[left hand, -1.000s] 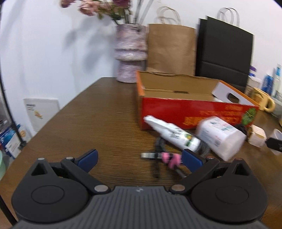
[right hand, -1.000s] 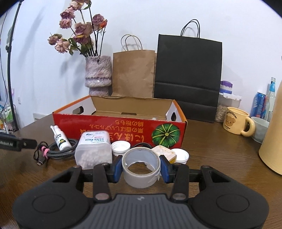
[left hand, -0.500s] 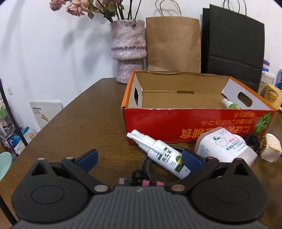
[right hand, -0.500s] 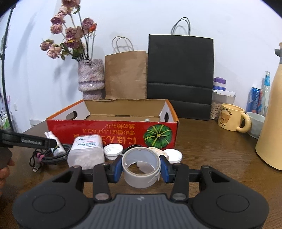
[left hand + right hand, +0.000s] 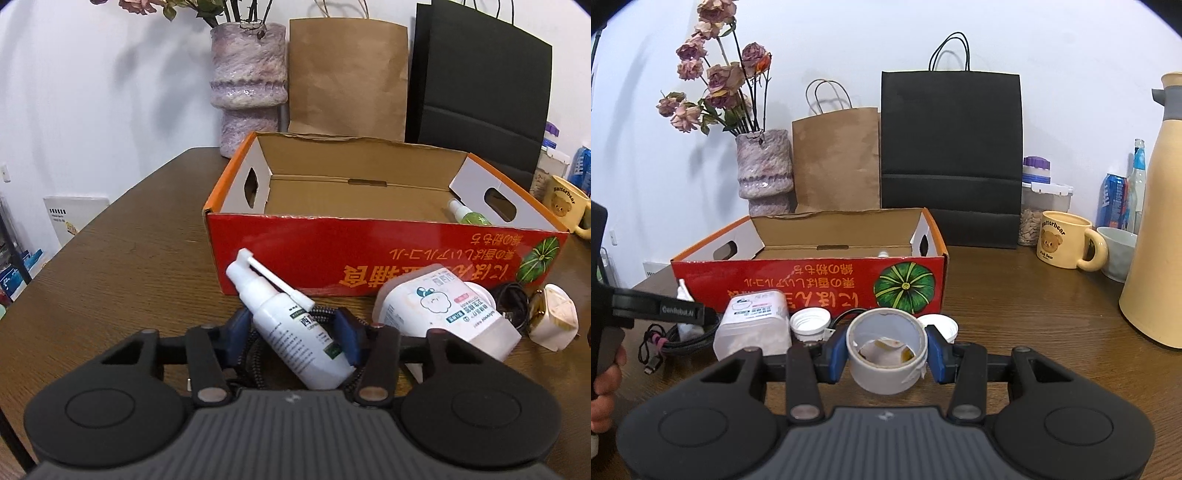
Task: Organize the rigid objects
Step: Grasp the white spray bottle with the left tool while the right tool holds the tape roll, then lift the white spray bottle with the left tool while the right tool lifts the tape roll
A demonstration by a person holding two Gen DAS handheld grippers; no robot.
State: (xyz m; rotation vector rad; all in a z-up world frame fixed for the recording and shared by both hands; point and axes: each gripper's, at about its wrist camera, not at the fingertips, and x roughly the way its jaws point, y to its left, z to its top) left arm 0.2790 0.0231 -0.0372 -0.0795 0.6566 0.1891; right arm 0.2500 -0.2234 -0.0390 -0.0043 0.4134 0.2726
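Observation:
A red cardboard box (image 5: pixel 388 254) (image 5: pixel 812 284) stands open on the brown table, with a small green bottle (image 5: pixel 467 216) in its right end. My left gripper (image 5: pixel 295 336) is shut on a white spray bottle (image 5: pixel 291 328) that lies over a coiled braided cable (image 5: pixel 255 354). My right gripper (image 5: pixel 886 354) is shut on a roll of grey tape (image 5: pixel 886 354) and holds it in front of the box. The left gripper's body (image 5: pixel 661 314) shows at the left of the right wrist view.
A white cotton-swab tub (image 5: pixel 447 317) (image 5: pixel 753 325), white caps (image 5: pixel 810 323), a black cable (image 5: pixel 511 306) and a white plug (image 5: pixel 554 321) lie before the box. A vase (image 5: pixel 247 85), paper bags (image 5: pixel 949 158), a bear mug (image 5: pixel 1067 243), a bowl and a tall jug (image 5: pixel 1156 214) stand around.
My left gripper moved forward and right over the cable and closed on the white spray bottle. My right gripper kept its hold on the tape roll and rose slightly.

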